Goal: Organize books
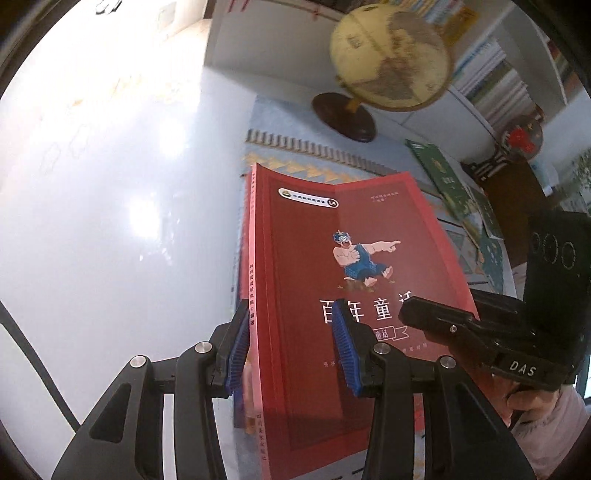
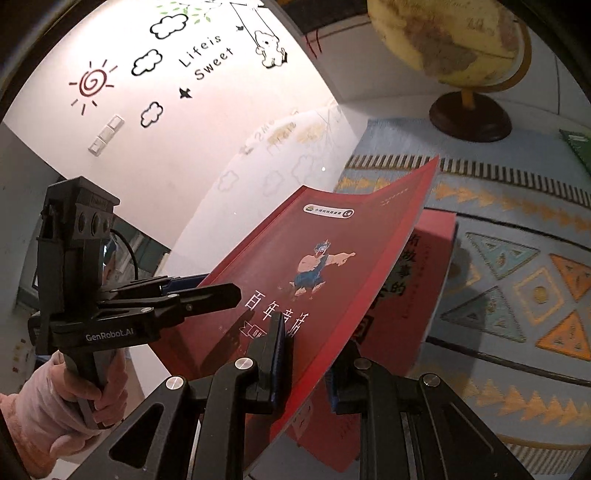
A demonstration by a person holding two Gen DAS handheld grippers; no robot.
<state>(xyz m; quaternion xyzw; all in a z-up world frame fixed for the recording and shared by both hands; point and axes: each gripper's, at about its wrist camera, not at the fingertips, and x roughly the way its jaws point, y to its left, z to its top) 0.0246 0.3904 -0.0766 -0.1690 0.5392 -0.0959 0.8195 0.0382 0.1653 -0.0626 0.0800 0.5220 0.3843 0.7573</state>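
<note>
Near the globe [image 1: 391,61], shelves [image 1: 491,77] hold upright books. Both grippers, left gripper [image 1: 291,350] and right gripper [image 2: 306,365], angle downward, clamping the red book [image 1: 332,273].

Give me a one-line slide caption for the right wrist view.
Both grippers, left gripper and right gripper, clamp a red book above a second red book on a patterned mat, globe behind.

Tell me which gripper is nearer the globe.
Too close to call. The left gripper clamps the red book at its spine side, the right gripper at its open edge; the globe stands beyond the book's far end, well apart from both.
</note>
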